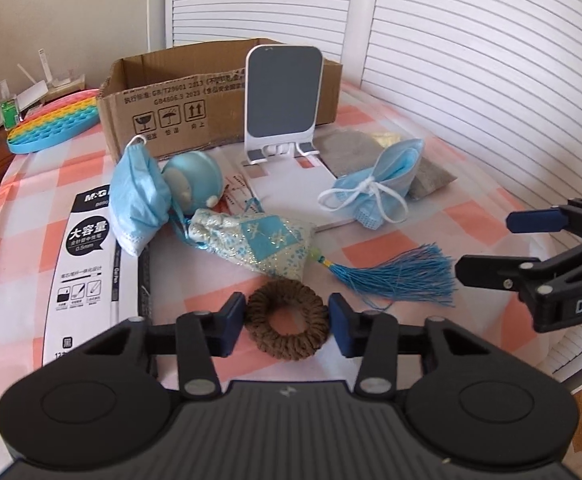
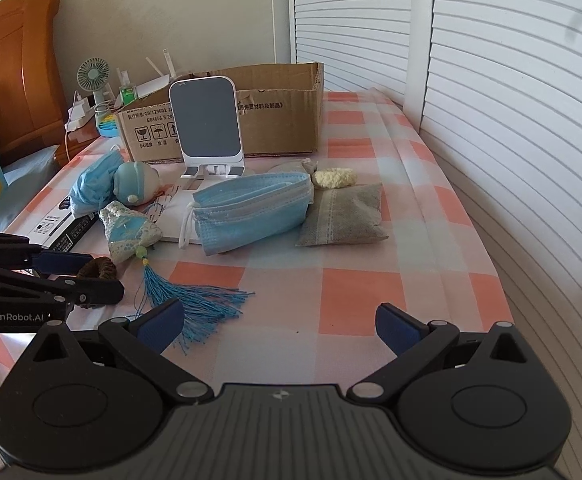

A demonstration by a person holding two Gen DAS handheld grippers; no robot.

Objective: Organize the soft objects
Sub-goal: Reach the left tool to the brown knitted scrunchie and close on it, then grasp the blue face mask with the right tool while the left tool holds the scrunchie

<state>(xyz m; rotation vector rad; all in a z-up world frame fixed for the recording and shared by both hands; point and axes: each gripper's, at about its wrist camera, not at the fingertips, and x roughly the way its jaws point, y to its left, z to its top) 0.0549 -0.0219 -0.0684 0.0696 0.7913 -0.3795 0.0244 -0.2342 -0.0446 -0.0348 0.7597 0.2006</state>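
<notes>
A checked tablecloth (image 2: 339,292) lies beside slatted doors (image 2: 511,92); cardboard box (image 1: 219,100) behind phone stand (image 1: 283,104); left gripper (image 1: 287,322) clasps the brown hair tie (image 1: 287,322); right gripper (image 2: 279,330) gapes empty near the tassel (image 2: 195,300).

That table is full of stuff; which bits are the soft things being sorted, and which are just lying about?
Part of the job:
brown hair tie
tasselled sachet
tied face mask
crumpled face mask
grey pouch
cardboard box, probably the bin

Lying about:
phone stand
pen box
rainbow pop toy
desk fan
</notes>
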